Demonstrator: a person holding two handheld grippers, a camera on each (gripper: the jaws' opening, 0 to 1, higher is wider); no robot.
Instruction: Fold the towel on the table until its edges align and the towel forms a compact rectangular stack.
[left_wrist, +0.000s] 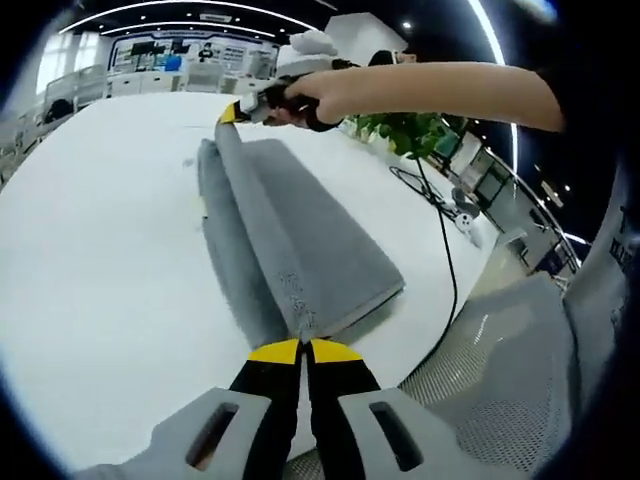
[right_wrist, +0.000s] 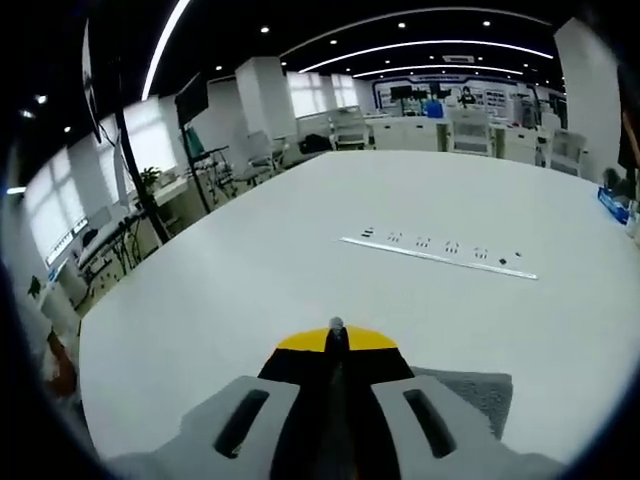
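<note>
Left gripper (left_wrist: 300, 345) clamped on near corner of grey towel (left_wrist: 300, 235); right gripper (left_wrist: 232, 112) clamped on far corner. Towel lifted off white table (left_wrist: 90, 260).

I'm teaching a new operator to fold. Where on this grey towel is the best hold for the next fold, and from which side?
Grip the grey towel at its short-end corners, coming in along its length. It lies as a long, narrow folded strip, and the left tool and right tool are each shut on an opposite end, probably the steadiest hold.
</note>
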